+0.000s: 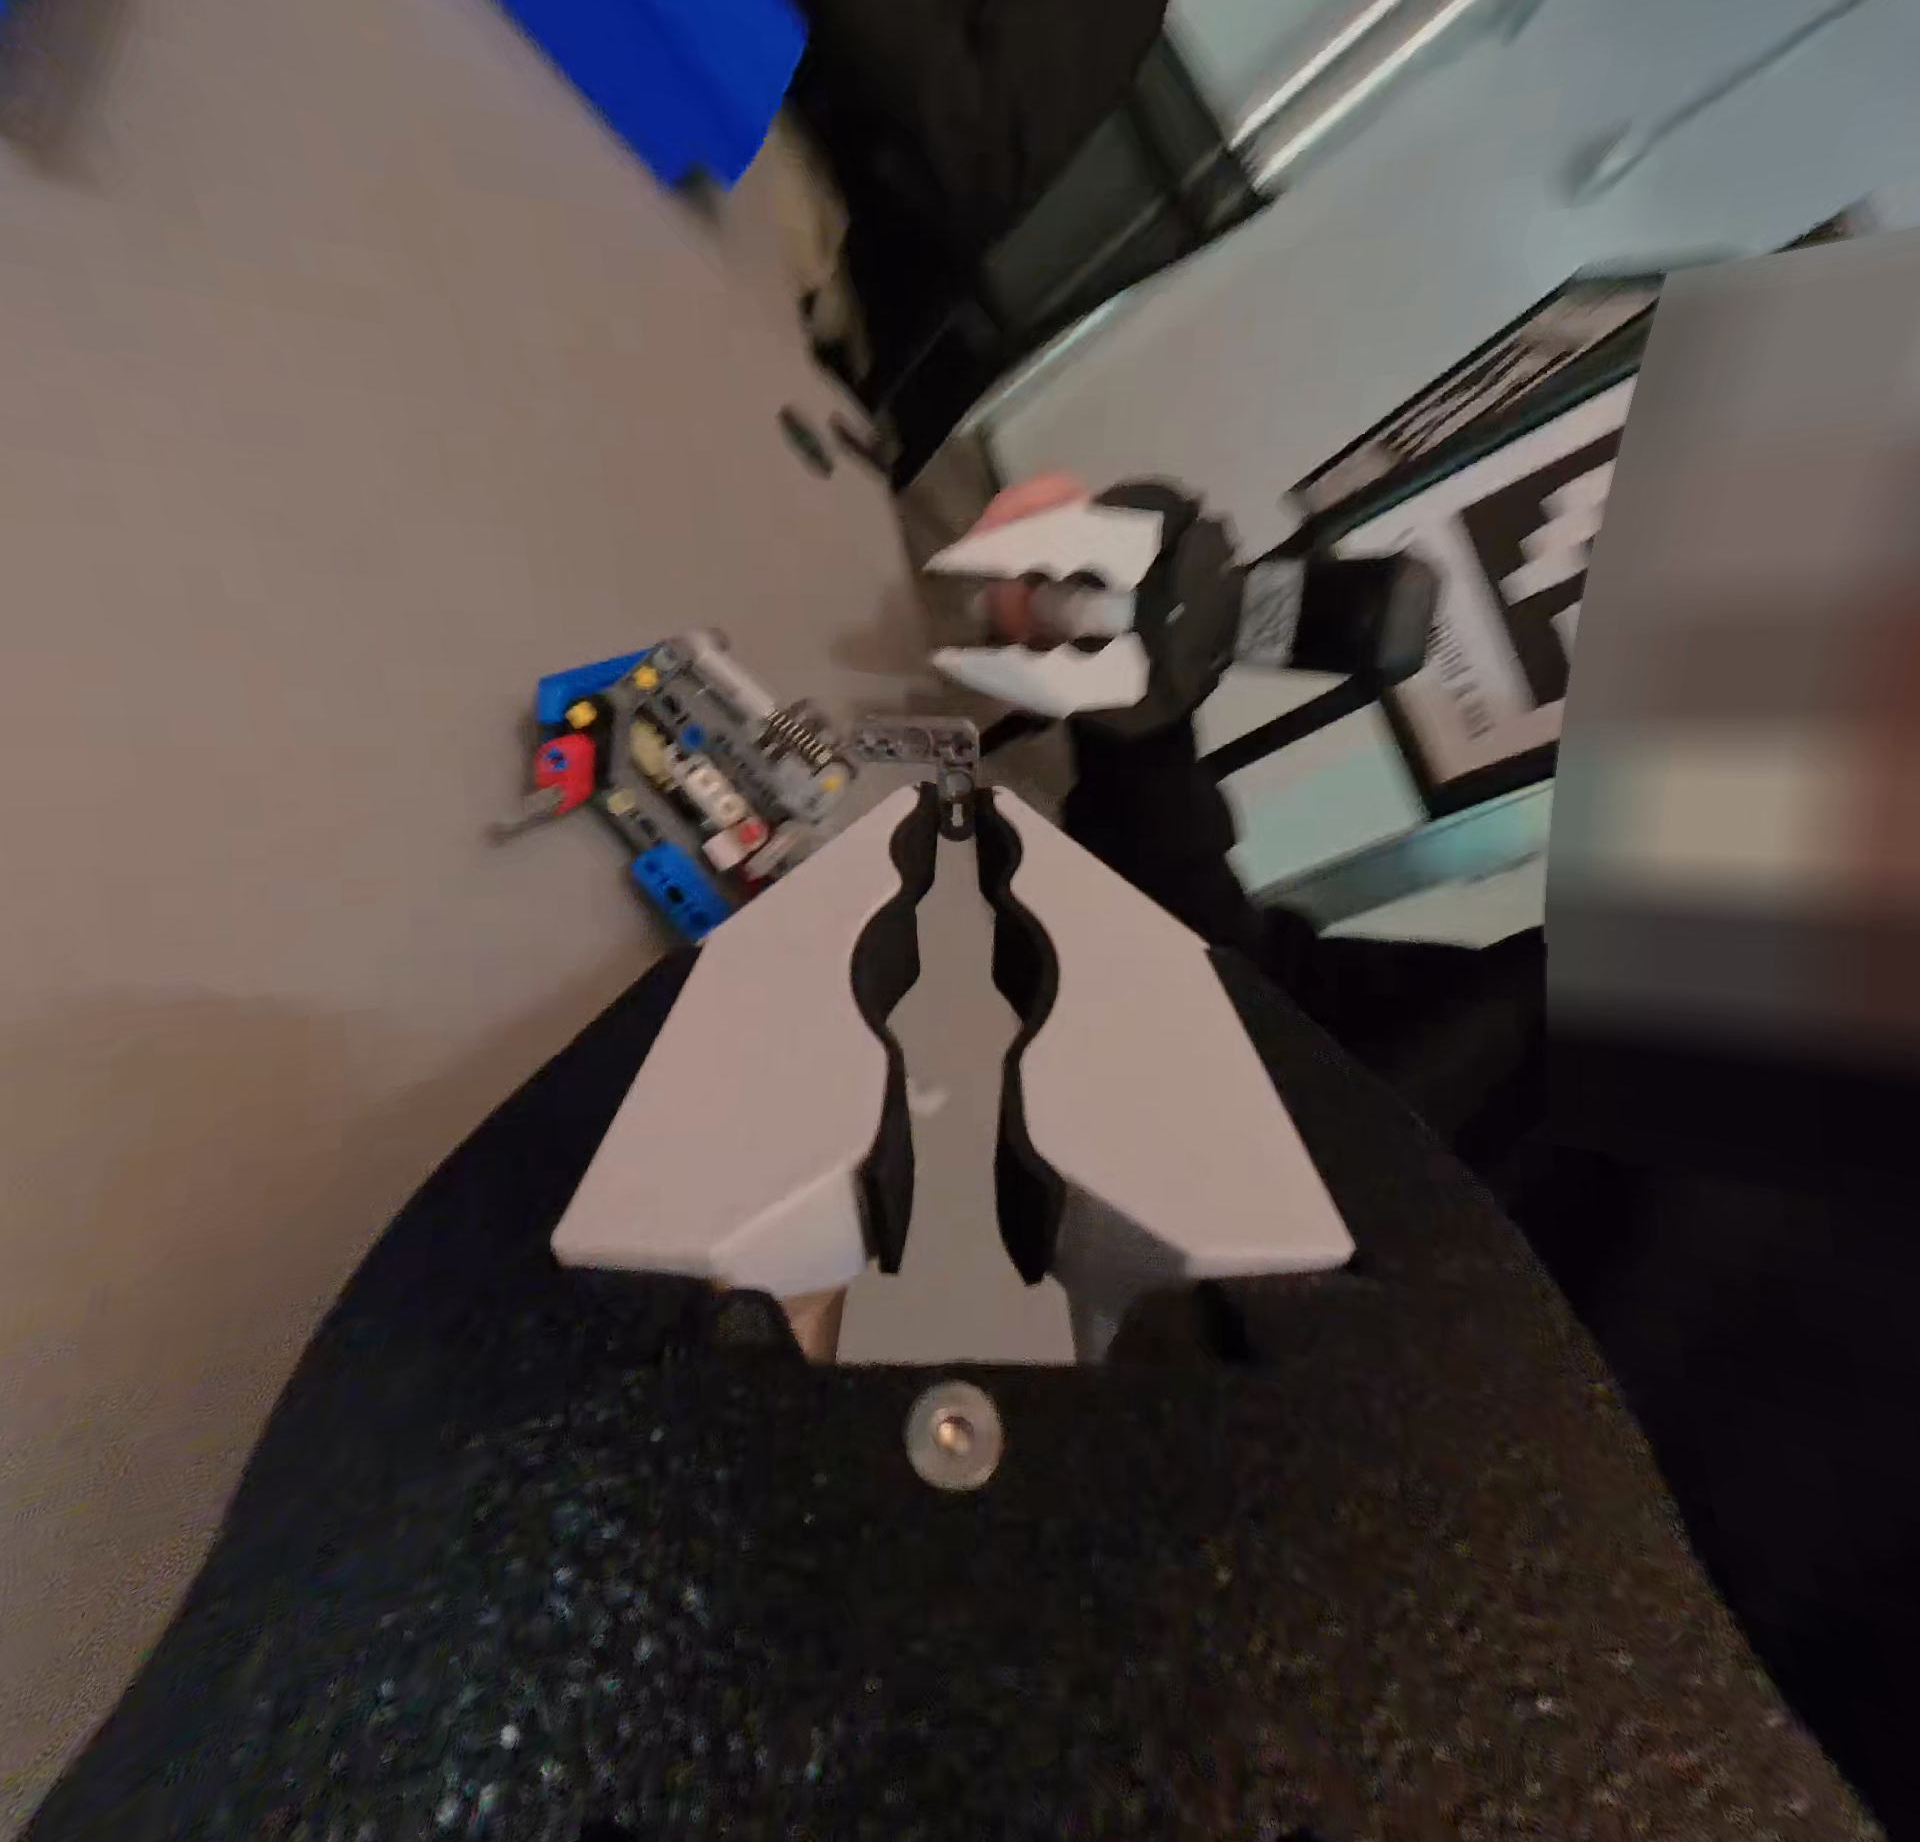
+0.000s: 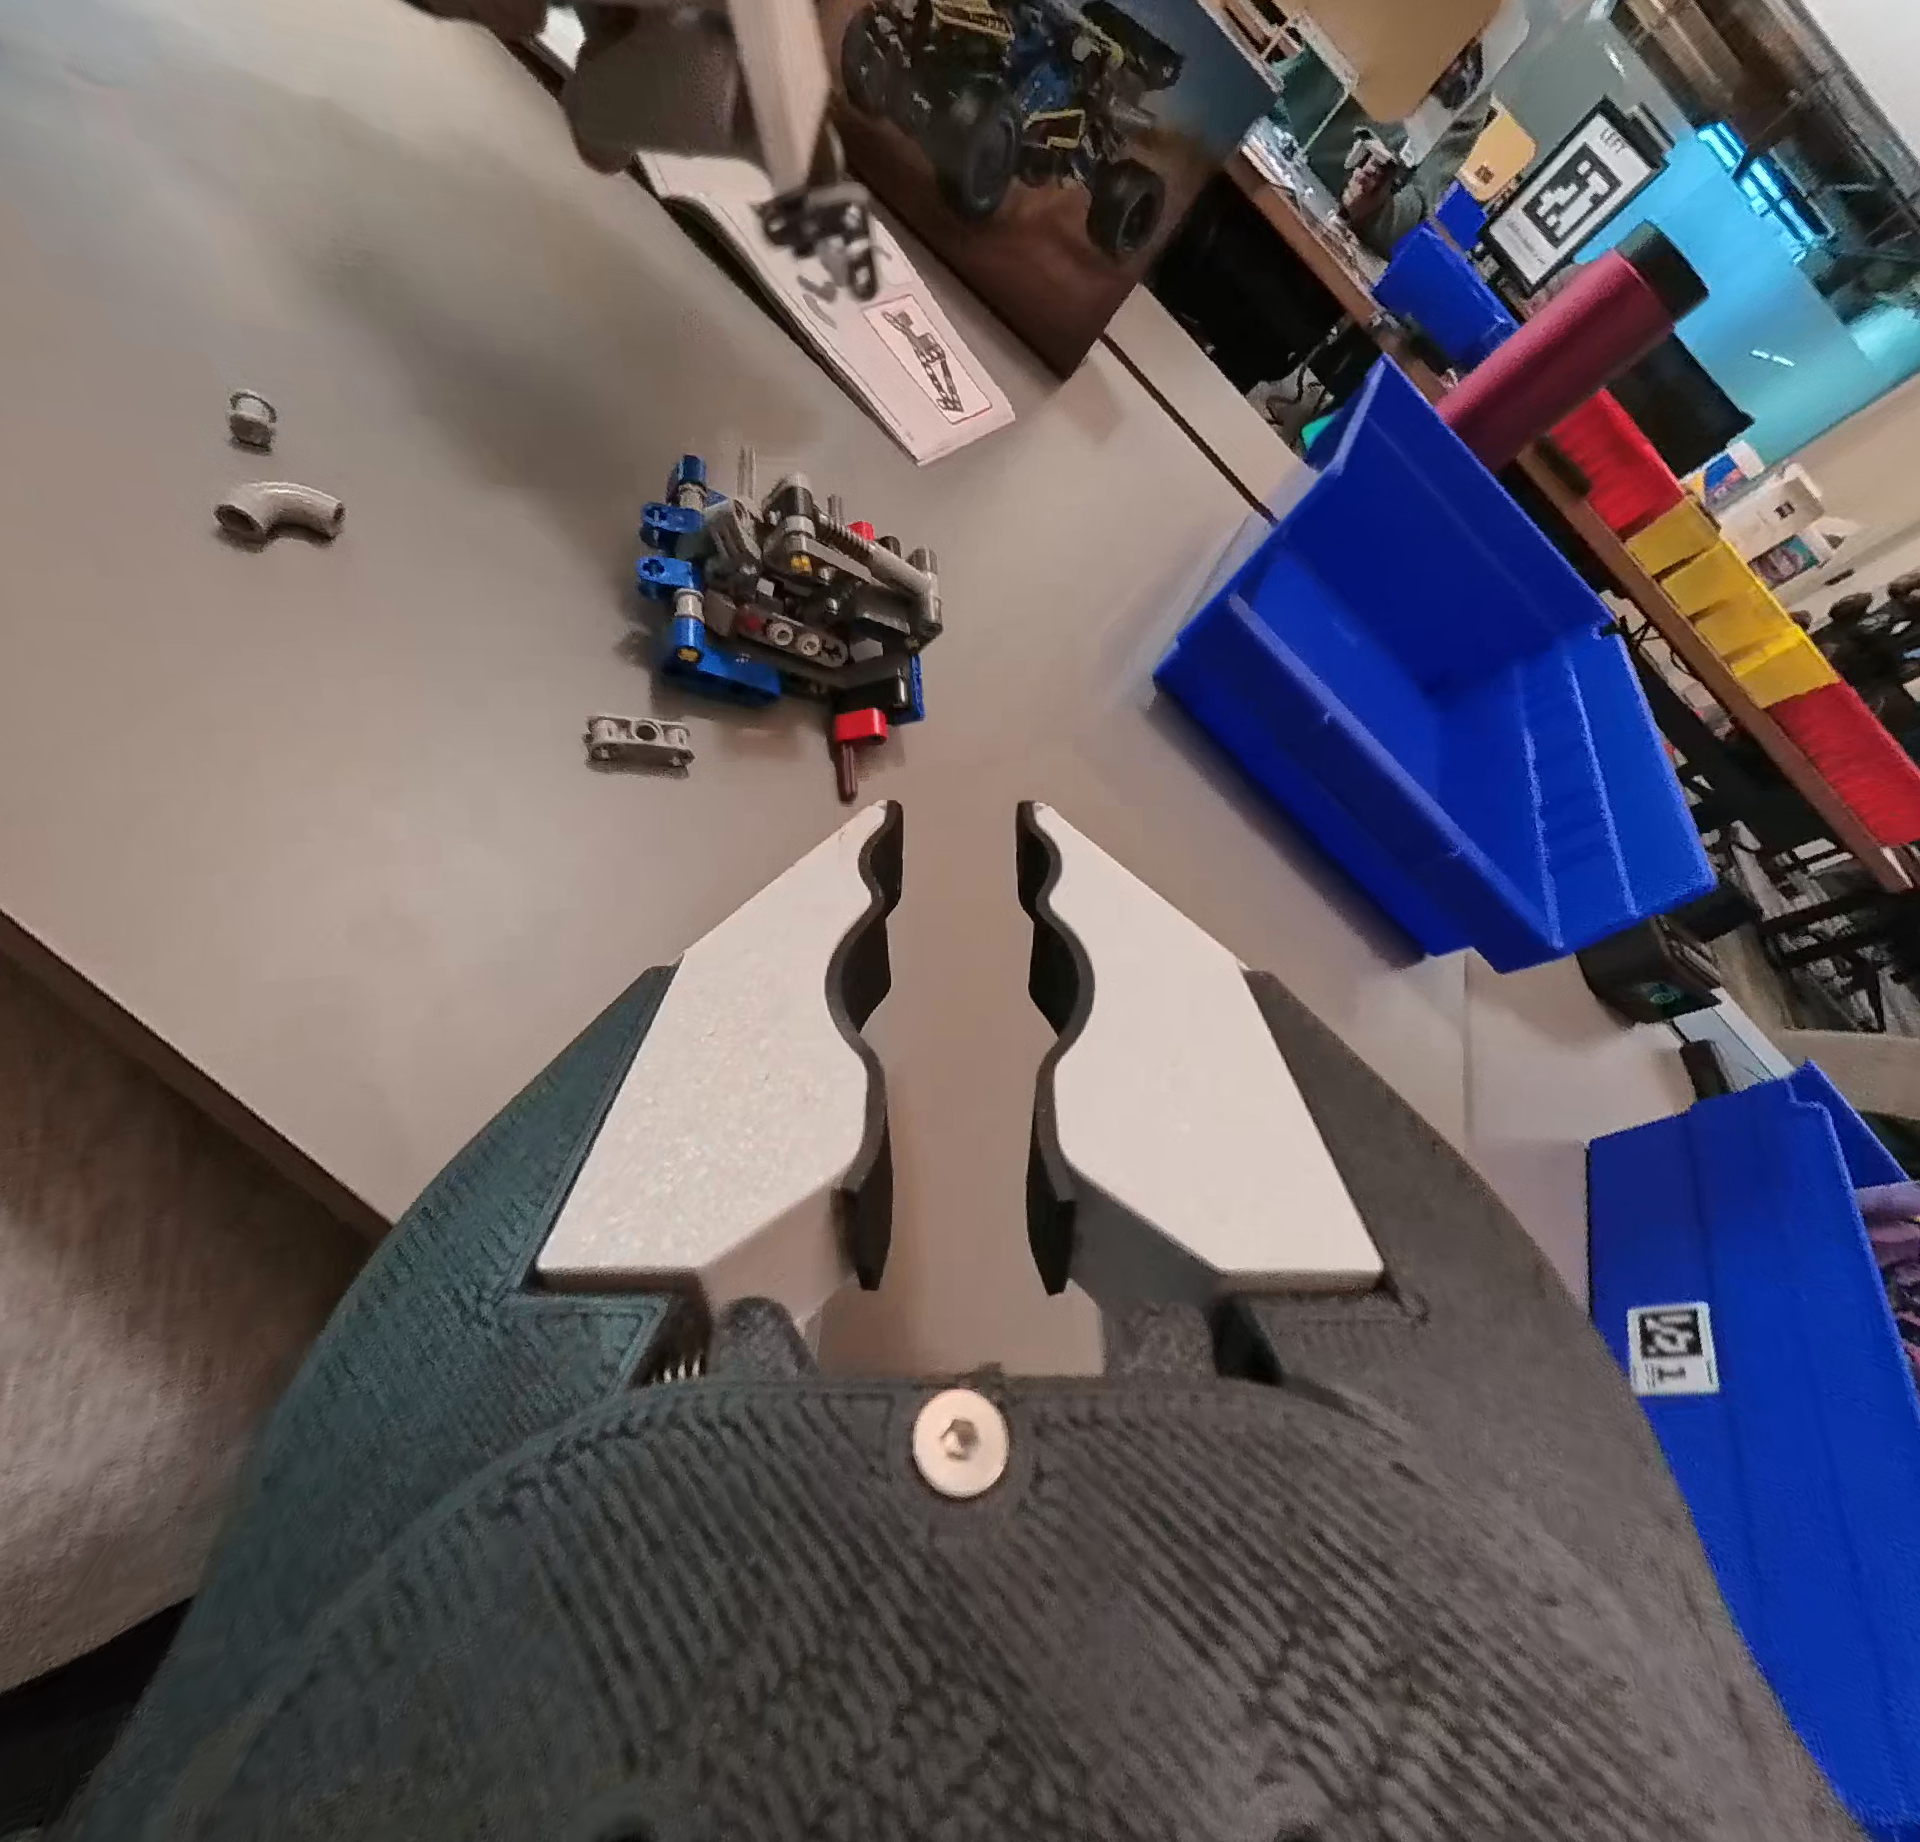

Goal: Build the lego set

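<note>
2 blue bins (image 2: 1455, 649), 3 loose gray pcs (image 2: 638, 744).

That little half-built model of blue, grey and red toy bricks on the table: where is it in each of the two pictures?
Left wrist view: the brick model lies left of centre, just left of the left tool's tips.
Right wrist view: the brick model sits above centre, just beyond the right tool's tips.
Shared landmark: the grey table under it; the blue bin also shows in both.

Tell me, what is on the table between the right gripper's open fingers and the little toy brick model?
Almost nothing. In the right wrist view, only bare grey table separates the right gripper from the brick model, whose red pin points toward the fingertips.
</note>
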Motion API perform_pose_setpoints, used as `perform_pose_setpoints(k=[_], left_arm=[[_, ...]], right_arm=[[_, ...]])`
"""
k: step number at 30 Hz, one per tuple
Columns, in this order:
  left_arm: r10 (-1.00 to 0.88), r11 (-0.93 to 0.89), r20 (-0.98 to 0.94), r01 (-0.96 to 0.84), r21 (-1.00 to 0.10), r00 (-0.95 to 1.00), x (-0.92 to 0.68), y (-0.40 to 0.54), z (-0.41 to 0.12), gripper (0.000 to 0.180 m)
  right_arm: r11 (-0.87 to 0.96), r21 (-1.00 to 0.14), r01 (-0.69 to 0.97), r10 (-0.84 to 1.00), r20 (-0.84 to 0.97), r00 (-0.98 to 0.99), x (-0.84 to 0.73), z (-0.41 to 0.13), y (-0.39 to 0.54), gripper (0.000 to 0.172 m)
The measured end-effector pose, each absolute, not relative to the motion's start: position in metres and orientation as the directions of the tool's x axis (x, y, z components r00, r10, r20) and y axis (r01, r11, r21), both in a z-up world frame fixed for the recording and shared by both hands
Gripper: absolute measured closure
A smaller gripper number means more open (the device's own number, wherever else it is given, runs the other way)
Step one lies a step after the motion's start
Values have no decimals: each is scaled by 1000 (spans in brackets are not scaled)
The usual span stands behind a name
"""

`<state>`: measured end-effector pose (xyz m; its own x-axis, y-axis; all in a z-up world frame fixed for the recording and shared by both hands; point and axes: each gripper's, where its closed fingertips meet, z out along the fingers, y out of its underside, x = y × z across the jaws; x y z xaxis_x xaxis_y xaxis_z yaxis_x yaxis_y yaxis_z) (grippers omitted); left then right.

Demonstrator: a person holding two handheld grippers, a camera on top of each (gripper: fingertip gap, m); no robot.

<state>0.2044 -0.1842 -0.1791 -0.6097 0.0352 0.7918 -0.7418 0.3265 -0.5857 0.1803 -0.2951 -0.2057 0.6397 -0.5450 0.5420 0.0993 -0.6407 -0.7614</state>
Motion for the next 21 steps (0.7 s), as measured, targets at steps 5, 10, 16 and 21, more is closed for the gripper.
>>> perform_pose_setpoints(k=[5,10,16,21], left_arm=[[121,192,929,-910,-366,-349,211,-190,-170,177],[36,236,962,-933,-272,-272,212,-192,-190,177],[23,251,965,-933,-259,-262,209,-191,-186,177],[49,375,942,-869,-324,-331,179,-192,-178,177]], right_arm=[[-661,-739,135,-521,581,626,185,-205,-282,154],[-689,-701,185,-484,635,603,188,-201,-265,154],[-682,-699,218,-460,640,615,187,-199,-249,155],[-649,-697,306,-469,682,561,187,-183,-233,150]])
